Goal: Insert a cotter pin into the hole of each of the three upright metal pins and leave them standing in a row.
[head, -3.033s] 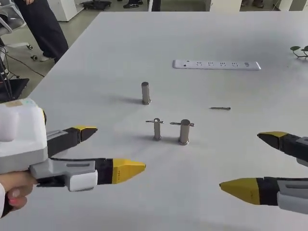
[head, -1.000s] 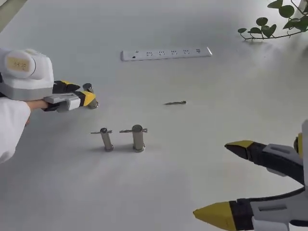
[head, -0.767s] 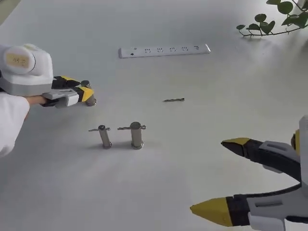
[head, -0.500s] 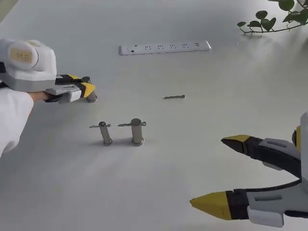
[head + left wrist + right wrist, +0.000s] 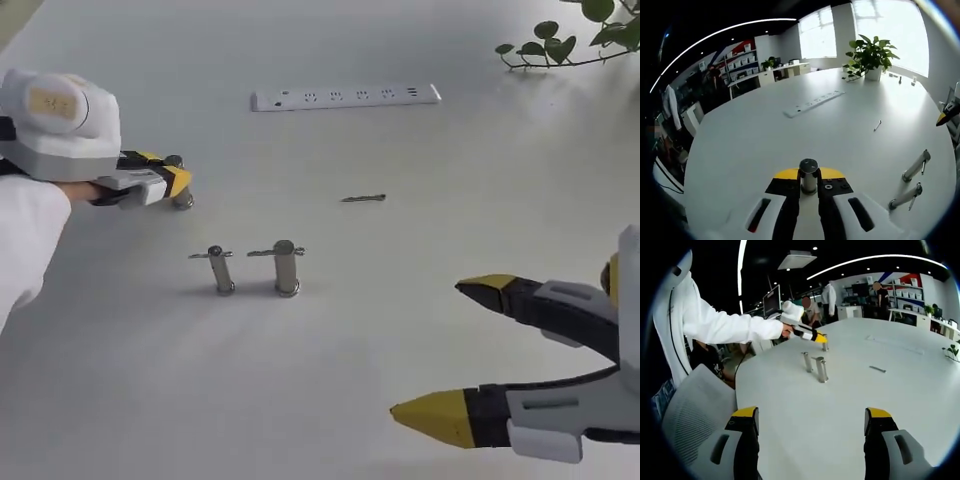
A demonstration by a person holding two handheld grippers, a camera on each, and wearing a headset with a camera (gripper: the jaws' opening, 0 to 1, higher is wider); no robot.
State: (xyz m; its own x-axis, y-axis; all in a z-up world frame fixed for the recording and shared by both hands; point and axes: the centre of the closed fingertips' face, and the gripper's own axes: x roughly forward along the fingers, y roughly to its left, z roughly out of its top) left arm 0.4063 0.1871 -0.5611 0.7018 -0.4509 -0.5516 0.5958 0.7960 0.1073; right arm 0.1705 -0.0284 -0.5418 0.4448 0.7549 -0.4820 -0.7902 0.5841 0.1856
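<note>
Two pins (image 5: 287,268) mid-frame are already fitted. Upper left, the left tool (image 5: 176,181) clamps the bare third pin (image 5: 808,175); its cotter pin (image 5: 362,198) lies loose; the right tool (image 5: 425,348) gapes empty, lower right.

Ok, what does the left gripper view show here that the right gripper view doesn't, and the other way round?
Left gripper view: the third metal pin seen close up from above, clamped in the left gripper's shut jaws, plus a potted plant. Right gripper view: the right gripper's wide-open jaws, and the person's white sleeve. Shared: the two fitted pins, the loose cotter pin and the power strip.
</note>
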